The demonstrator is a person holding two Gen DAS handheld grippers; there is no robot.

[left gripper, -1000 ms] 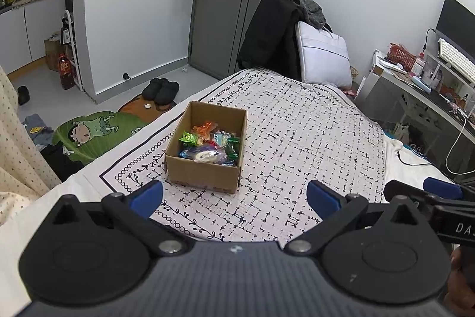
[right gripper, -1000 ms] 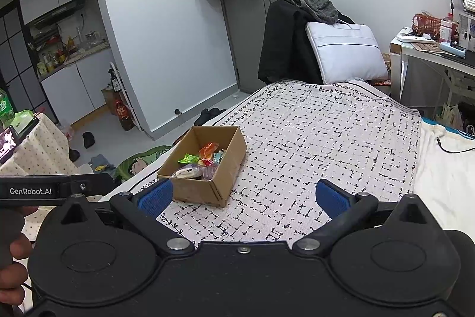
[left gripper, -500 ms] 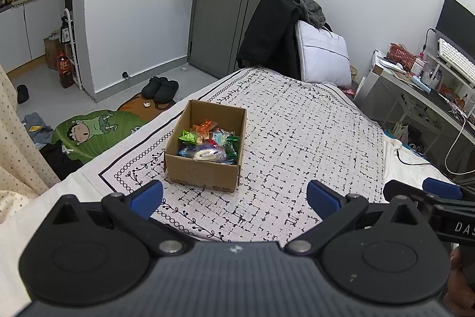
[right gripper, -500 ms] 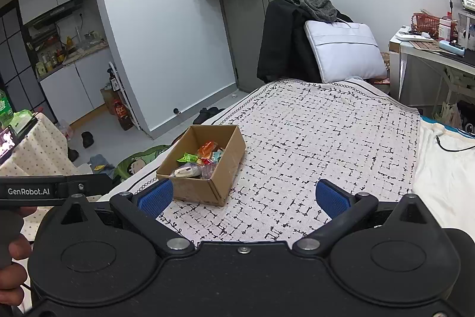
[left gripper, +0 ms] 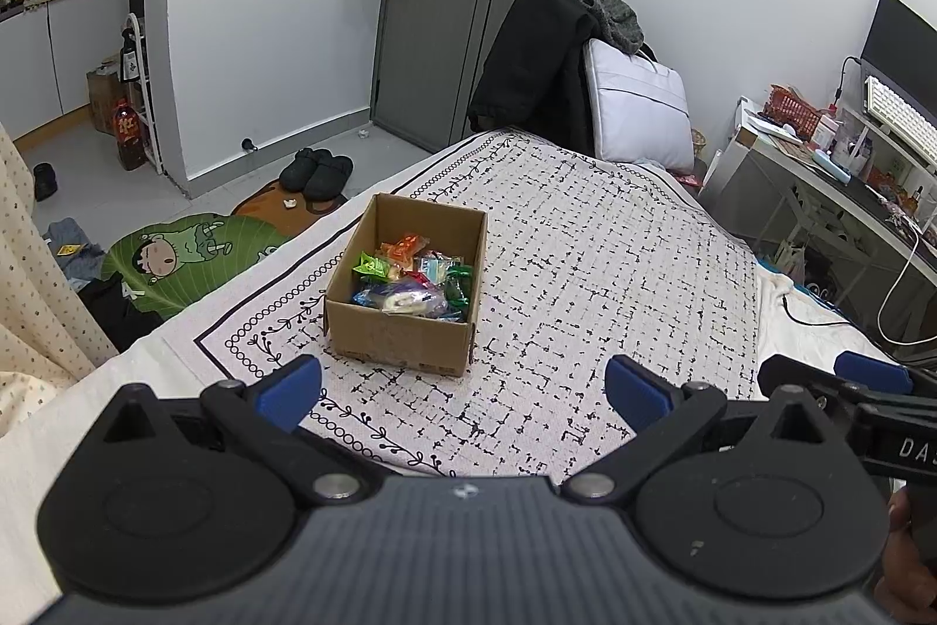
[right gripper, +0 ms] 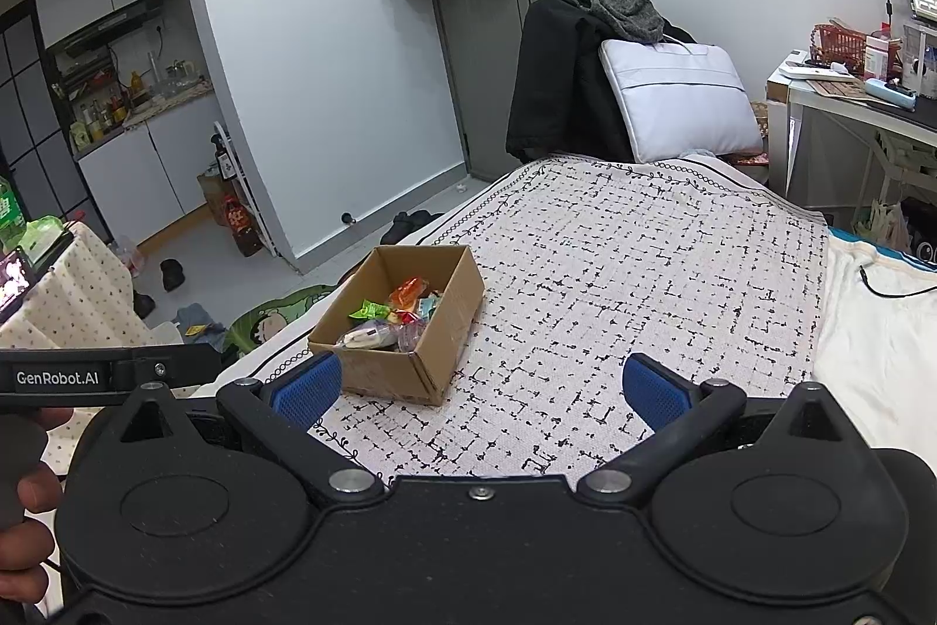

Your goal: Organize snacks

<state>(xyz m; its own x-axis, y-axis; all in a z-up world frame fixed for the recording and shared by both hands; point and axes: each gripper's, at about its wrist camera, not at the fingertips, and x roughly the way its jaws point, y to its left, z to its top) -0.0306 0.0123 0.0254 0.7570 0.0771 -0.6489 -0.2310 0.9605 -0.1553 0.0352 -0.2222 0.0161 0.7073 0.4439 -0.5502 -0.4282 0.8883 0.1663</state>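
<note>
Right now both tools hover above the near end of a bed covered by a white cloth (left gripper: 585,273) with a broken black grid pattern. The left gripper (left gripper: 462,388) has its jaws spread wide, blue pads far apart and nothing between them. The right gripper (right gripper: 480,388) is the same: jaws wide, empty.

An open cardboard box (left gripper: 404,332) sits on the cloth, at about 11 o'clock from the left gripper and 10 o'clock from the right one, well apart from both. Inside it lies a pile of snacks (left gripper: 413,276) in bright wrappers: orange, green, blue and clear. In the right wrist view the box (right gripper: 436,332) shows just beyond the left blue pad (right gripper: 307,388), with the snacks (right gripper: 392,317) heaped toward its near end.
</note>
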